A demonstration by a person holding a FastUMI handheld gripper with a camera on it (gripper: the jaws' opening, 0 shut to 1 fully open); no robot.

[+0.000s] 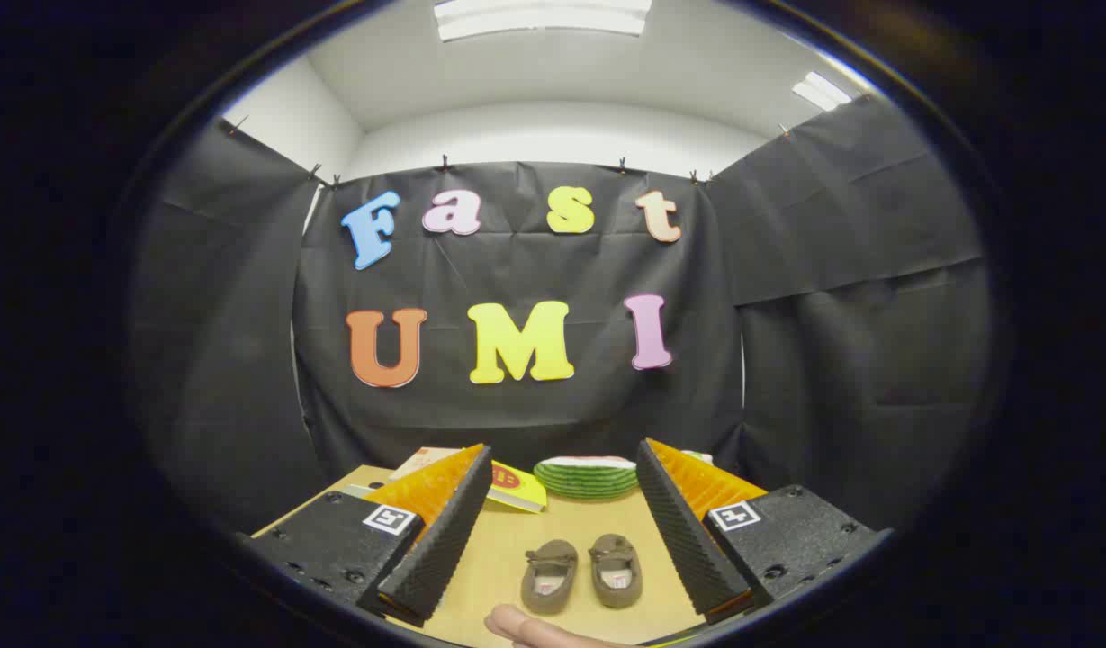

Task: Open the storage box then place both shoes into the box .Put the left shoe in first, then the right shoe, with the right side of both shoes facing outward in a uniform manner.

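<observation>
While the tool [561, 531] hovers level with fingers spread wide, two shoes [581, 573] sit between them.

Scene evenly lit by ceiling panels [542, 16] at twelve o'clock, sharp centre, strong fisheye bending at edges, soft shadows.

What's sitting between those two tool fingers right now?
In the gripper view, the open tool frames a pair of small brown shoes side by side on the wooden table, touching neither finger. A fingertip shows nearer than them.
</observation>
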